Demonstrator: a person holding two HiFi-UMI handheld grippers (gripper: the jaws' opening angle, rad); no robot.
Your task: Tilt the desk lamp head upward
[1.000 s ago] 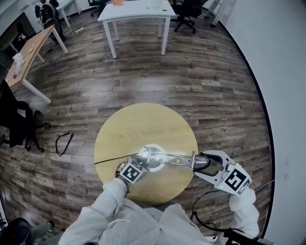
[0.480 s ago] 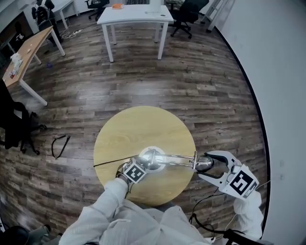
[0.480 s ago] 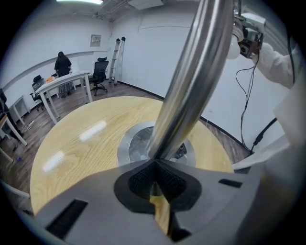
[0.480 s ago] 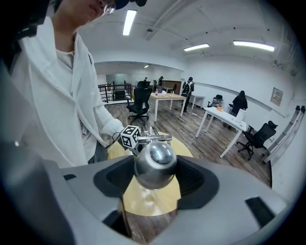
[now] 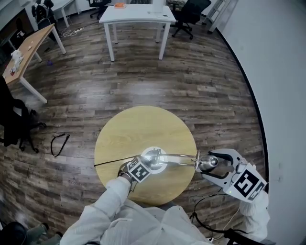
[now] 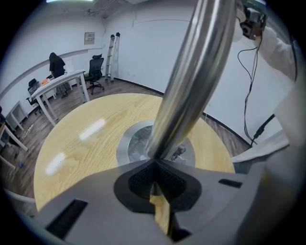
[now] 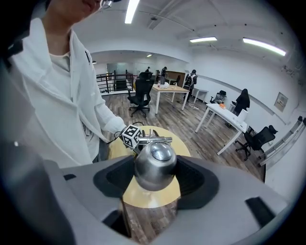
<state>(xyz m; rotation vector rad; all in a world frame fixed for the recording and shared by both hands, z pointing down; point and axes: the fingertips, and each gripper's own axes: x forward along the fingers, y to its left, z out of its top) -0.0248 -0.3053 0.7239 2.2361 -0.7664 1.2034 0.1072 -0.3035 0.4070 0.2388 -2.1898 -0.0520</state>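
A chrome desk lamp stands on a round wooden table [image 5: 129, 129]. Its disc base [image 5: 154, 156] sits near the table's front, and its thin arm [image 5: 178, 156] reaches right to the rounded lamp head [image 5: 209, 163], which lies past the table's right edge. My left gripper [image 5: 148, 163] is shut on the lamp's pole [image 6: 191, 81] just above the base [image 6: 136, 143]. My right gripper [image 5: 213, 165] is shut on the lamp head [image 7: 154, 164], one jaw on each side. In the right gripper view, the left gripper's marker cube [image 7: 132, 136] shows behind the head.
Wood floor surrounds the table. A white desk [image 5: 138, 16] and office chairs [image 5: 191, 12] stand far back, and a wooden desk [image 5: 26, 48] is at far left. A black cable [image 5: 60, 143] lies on the floor at left. A white wall [image 5: 282, 72] runs along the right.
My right gripper has carried the lamp head a little to the right and outward, and the head now faces more upward. The left gripper stays clamped on the pole.
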